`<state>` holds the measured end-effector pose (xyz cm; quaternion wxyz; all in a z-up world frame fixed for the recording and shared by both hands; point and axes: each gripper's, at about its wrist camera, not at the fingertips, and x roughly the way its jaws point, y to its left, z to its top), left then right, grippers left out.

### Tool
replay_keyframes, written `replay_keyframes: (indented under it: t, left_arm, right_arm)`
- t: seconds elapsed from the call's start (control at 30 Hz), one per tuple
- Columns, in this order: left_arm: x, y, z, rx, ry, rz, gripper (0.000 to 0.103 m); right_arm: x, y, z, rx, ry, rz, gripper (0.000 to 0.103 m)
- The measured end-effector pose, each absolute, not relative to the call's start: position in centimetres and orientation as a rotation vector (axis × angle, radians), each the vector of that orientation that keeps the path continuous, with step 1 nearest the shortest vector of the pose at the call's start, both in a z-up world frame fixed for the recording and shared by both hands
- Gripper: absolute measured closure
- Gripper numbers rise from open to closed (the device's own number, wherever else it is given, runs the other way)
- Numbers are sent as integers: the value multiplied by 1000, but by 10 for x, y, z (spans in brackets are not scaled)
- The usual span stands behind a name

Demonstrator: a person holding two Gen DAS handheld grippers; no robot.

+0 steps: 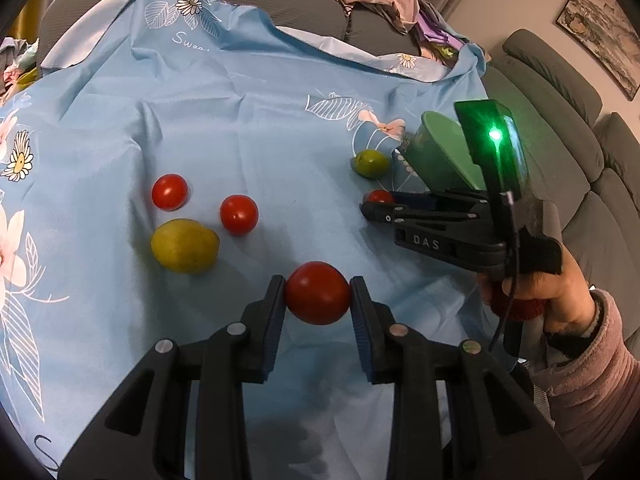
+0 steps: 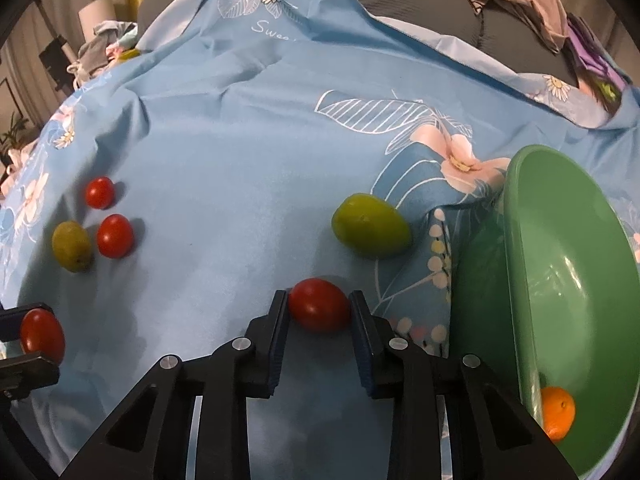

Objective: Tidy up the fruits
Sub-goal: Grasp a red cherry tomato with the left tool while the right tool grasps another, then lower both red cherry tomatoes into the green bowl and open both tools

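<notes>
Beside the green bowl point(image 2: 568, 264), the right gripper point(image 2: 320, 312) has its jaws closed on a red tomato point(image 2: 319, 305); farther from the bowl, the left gripper point(image 1: 318, 296) clamps another tomato point(image 1: 318, 293). Too much squeeze could split the skins; too little lets them roll across the blue cloth point(image 1: 240, 120).

The right gripper point(image 2: 319, 312) clamps a red tomato point(image 2: 319, 305) on the blue cloth point(image 2: 240, 140), with a green fruit point(image 2: 370, 226) just beyond and a green bowl point(image 2: 568, 280) holding an orange point(image 2: 557, 411) at the cloth's right edge.
</notes>
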<state>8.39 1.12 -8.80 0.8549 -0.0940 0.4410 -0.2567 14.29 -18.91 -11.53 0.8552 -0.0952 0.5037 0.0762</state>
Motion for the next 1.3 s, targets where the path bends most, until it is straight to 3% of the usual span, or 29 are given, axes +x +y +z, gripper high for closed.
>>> replay_keyframes:
  t: [1.3]
  left_arm:
    - [50, -35, -31, -40, 852, -500, 71]
  right_arm:
    - [27, -217, -19, -7, 757, 240, 71]
